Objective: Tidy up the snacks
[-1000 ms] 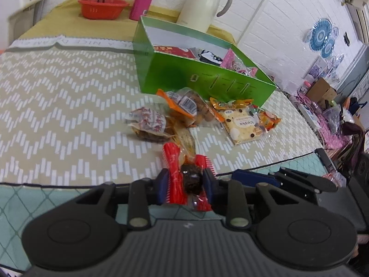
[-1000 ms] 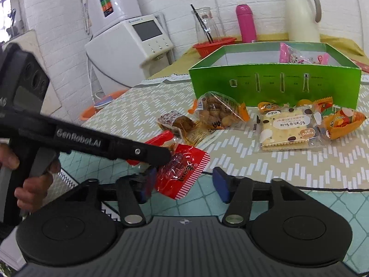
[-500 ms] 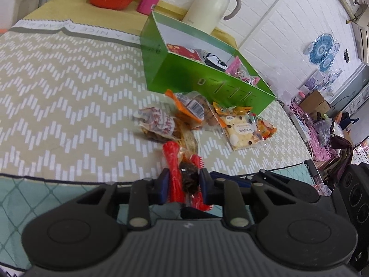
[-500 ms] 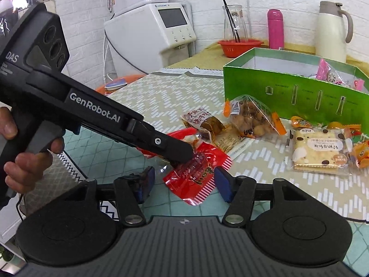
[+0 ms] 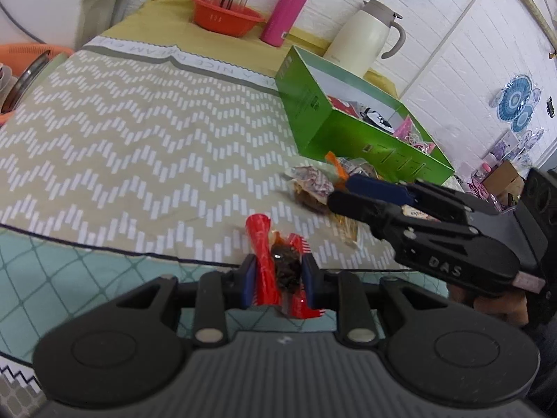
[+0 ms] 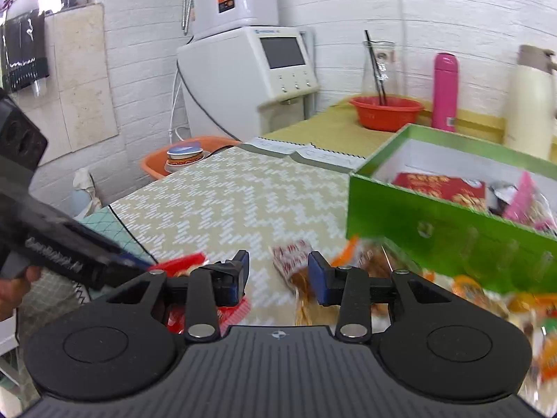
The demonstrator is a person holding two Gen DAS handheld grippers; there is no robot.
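Note:
My left gripper point(image 5: 278, 284) is shut on a red snack packet point(image 5: 276, 264) with dark pieces inside, held near the table's front edge. The same red packet point(image 6: 181, 264) shows in the right wrist view at the left gripper's tip. My right gripper point(image 6: 277, 275) is open and empty, over the loose snacks; it also shows in the left wrist view point(image 5: 344, 191). A white-and-red snack bag point(image 6: 290, 254) lies just ahead between its fingers. The green box point(image 5: 348, 129) point(image 6: 435, 223) holds several packets.
An orange bowl point(image 5: 226, 15), a pink bottle point(image 5: 285, 12) and a cream thermos point(image 5: 365, 38) stand at the table's back. More snack bags point(image 6: 487, 296) lie in front of the box. A white appliance point(image 6: 250, 73) stands beyond the table's left end.
The right gripper moved forward and right, away from the red packet, over the loose snacks toward the green box. The left gripper still holds the red packet and turned left.

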